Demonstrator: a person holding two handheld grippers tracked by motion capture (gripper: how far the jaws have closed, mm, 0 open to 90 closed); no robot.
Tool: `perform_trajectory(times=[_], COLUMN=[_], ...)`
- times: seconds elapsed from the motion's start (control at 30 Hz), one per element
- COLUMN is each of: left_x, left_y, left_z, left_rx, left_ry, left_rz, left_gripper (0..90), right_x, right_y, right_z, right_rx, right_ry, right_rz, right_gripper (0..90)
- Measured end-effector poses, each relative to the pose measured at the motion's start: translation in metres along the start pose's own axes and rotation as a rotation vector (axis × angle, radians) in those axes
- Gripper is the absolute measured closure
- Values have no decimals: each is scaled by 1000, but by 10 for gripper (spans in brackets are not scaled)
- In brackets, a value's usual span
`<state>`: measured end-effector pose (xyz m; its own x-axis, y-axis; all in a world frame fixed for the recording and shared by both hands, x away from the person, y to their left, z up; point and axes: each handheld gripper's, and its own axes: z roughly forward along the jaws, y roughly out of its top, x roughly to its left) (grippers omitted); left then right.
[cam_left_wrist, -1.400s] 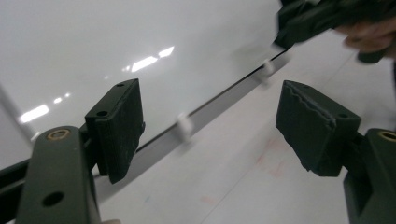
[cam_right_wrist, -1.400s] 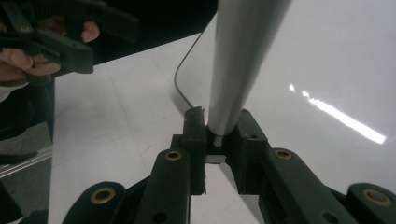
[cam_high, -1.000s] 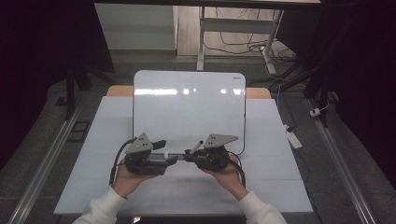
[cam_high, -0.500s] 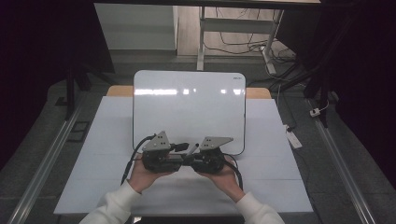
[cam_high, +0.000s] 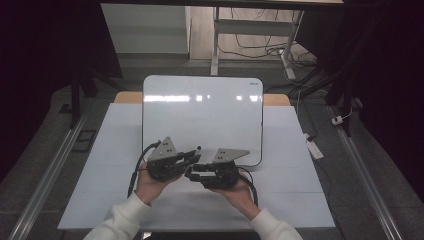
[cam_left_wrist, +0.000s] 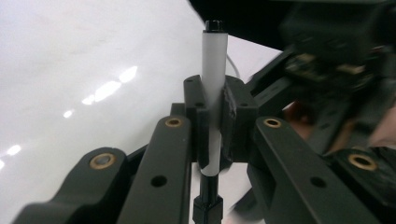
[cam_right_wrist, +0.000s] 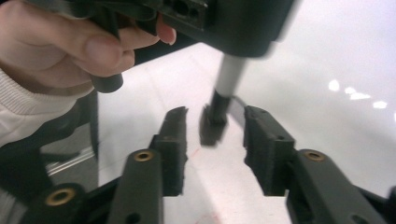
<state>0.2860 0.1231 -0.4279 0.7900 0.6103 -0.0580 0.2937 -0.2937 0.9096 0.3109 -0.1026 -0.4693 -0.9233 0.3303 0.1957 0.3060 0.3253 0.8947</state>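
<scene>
A marker (cam_left_wrist: 214, 70) with a white barrel and black ends stands upright between my left gripper's (cam_left_wrist: 214, 112) pads. Those jaws have just been closing and are now shut on its barrel. In the high view my left gripper (cam_high: 192, 155) and right gripper (cam_high: 192, 174) meet over the near edge of the whiteboard (cam_high: 202, 115), with the marker's tip (cam_high: 198, 148) poking up. My right gripper (cam_right_wrist: 215, 135) has just been opening. The marker's black lower end (cam_right_wrist: 212, 122) hangs between its pads, which stand apart from it on both sides.
The whiteboard lies on a white table (cam_high: 100, 175). Each gripper trails a black cable (cam_high: 136, 172) toward the near edge. The person's hand (cam_right_wrist: 70, 46) on the left gripper is close beside my right jaws. A power strip (cam_high: 315, 148) lies on the floor at right.
The left hand came in to the right until the grippers met. The marker, earlier sticking out of the right gripper, now sits in the shut left jaws, and the right jaws have spread.
</scene>
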Motion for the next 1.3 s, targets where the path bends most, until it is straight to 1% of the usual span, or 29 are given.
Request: perform_trajectory(times=[0.03, 0.13, 0.2, 0.27, 0.33, 0.4, 0.5, 0.6, 0.7, 0.8, 0.87, 0.93, 1.13, 1.23, 1.3], left_x=[4, 16, 26, 37, 47, 57, 71, 88, 106, 123, 134, 143, 161, 168, 172], left_y=[0, -1, 0, 2, 6, 11, 20, 30, 41, 50, 54, 58, 62, 62, 62], left_z=[-3, -11, -15, -19, -21, -22, -22, -21, -22, -22, -21, -20, -16, -14, -11], left_rx=[-3, -13, -32, -44, -49, -44, -50, -49, -49, -42, -33, -24, 5, 18, 32], left_ry=[9, 47, 66, 86, 113, 139, 173, 205, 247, 280, 287, 303, 365, 382, 392], left_rz=[-13, -34, -66, -90, -100, -101, -117, -137, -164, -190, -209, -219, -232, -243, -242], left_gripper=[806, 806, 806, 806, 806, 806, 806, 805, 805, 805, 804, 804, 802, 802, 801], right_x=[0, -4, -10, -18, -25, -30, -36, -42, -44, -47, -50, -52, -55, -55, -55], right_y=[1, -1, -7, -17, -27, -37, -51, -63, -74, -83, -88, -90, -93, -93, -93], right_z=[-5, -21, -35, -50, -66, -81, -104, -125, -139, -149, -153, -155, -155, -154, -153], right_rx=[-16, -51, -64, -74, -73, -67, -61, -58, -48, -40, -34, -31, -27, -23, -23], right_ry=[-16, -74, -124, -166, -213, -267, -336, -389, -437, -469, -482, -494, -503, -501, -500], right_rz=[-3, -20, -29, -10, 0, -6, -3, 10, 16, 34, 47, 52, 65, 65, 63], right_gripper=[554, 530, 520, 509, 499, 490, 476, 471, 467, 465, 465, 465, 464, 464, 463])
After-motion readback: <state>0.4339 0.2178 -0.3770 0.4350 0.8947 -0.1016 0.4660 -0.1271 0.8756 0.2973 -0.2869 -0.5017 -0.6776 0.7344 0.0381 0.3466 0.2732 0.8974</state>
